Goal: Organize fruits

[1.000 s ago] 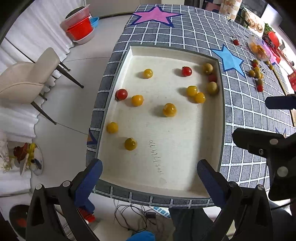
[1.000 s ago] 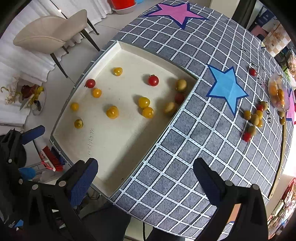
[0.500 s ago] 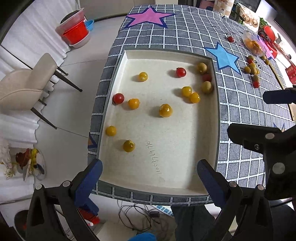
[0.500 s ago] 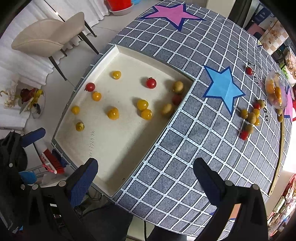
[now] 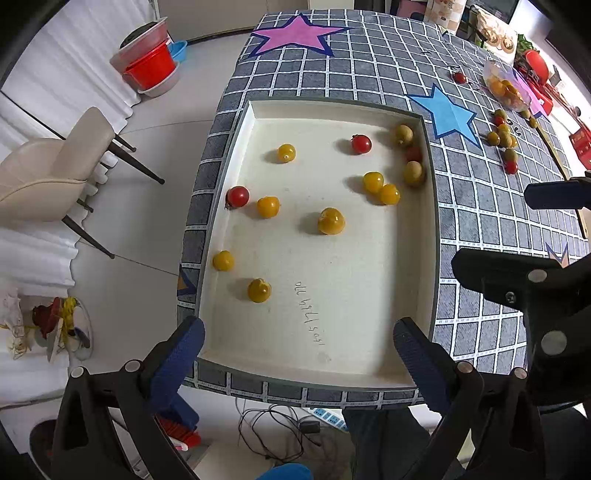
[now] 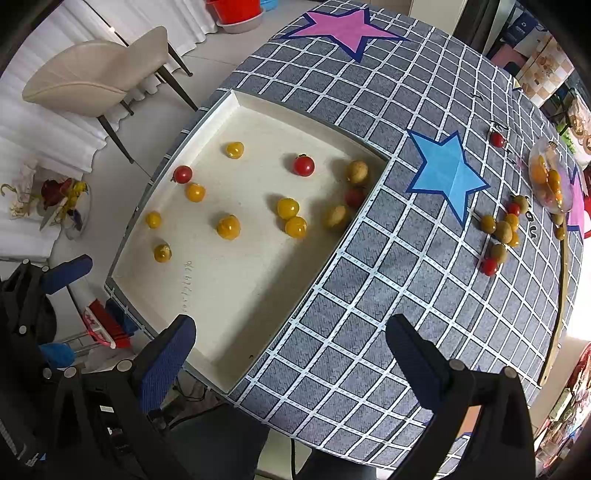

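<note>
- The left tool (image 5: 295,350) hangs above the near edge of the cream tray (image 5: 430,236), its 2 blue-padded fingers spread wide with nothing between them.
- The right tool (image 6: 291,354) hangs over the near right corner of the tray and the checked cloth beside it, its fingers also spread wide and empty.
- The tray sits on the bench (image 6: 388,295), which is covered by a grey checked cloth with a pink star (image 6: 341,27) at the far end and a blue star (image 6: 445,171) just right of the tray.
- Inside the tray lie loose cherry tomatoes: 2 red ones (image 5: 237,196) (image 5: 361,143) well apart, a third red one against the right wall, and 7 yellow ones scattered across the floor.
- 2 yellow tomatoes (image 5: 373,182) (image 5: 389,194) touch each other near the right wall; a larger yellow one (image 5: 331,220) sits alone near the middle.
- 2 brownish round fruits (image 5: 404,133) (image 5: 413,172) rest against the tray's right wall.
- A separate cluster of fruits (image 6: 500,230), red, yellow and olive, lies on the cloth right of the blue star, near a clear container (image 6: 548,179) holding orange pieces.
- A beige chair (image 6: 88,77) stands on the floor left of the bench.
</note>
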The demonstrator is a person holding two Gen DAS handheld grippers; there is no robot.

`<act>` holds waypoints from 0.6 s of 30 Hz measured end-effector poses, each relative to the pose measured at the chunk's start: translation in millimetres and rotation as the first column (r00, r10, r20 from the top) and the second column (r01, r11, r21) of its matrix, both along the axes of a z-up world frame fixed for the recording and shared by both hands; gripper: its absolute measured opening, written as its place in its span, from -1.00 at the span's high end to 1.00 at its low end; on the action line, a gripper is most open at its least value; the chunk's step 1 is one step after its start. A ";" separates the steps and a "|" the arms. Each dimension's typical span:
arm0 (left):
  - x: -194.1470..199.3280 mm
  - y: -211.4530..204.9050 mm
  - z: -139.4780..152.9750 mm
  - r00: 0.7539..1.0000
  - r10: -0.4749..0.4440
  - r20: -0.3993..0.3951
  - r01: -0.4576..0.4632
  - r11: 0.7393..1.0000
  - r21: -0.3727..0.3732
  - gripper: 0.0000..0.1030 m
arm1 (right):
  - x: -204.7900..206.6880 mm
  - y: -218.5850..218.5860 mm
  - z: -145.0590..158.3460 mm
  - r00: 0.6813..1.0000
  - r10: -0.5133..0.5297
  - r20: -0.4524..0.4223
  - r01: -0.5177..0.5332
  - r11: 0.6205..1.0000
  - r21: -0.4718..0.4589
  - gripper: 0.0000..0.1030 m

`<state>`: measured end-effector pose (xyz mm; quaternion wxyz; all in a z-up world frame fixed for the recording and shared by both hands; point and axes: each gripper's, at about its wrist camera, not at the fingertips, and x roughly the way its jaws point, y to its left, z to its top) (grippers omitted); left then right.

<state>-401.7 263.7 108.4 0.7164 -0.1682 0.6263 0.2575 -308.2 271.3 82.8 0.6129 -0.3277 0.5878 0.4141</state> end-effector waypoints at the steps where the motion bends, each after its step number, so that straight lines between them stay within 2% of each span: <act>1: 0.4 -0.3 -0.2 1.000 0.000 0.000 0.000 1.000 0.000 -1.00 | -0.6 0.1 0.1 1.000 0.000 0.000 0.000 1.000 -0.001 -0.99; 18: 2.3 -1.8 0.5 1.000 -0.011 0.003 0.011 1.000 0.006 -1.00 | -2.5 1.1 -0.7 1.000 0.001 -0.004 -0.001 1.000 0.001 -0.99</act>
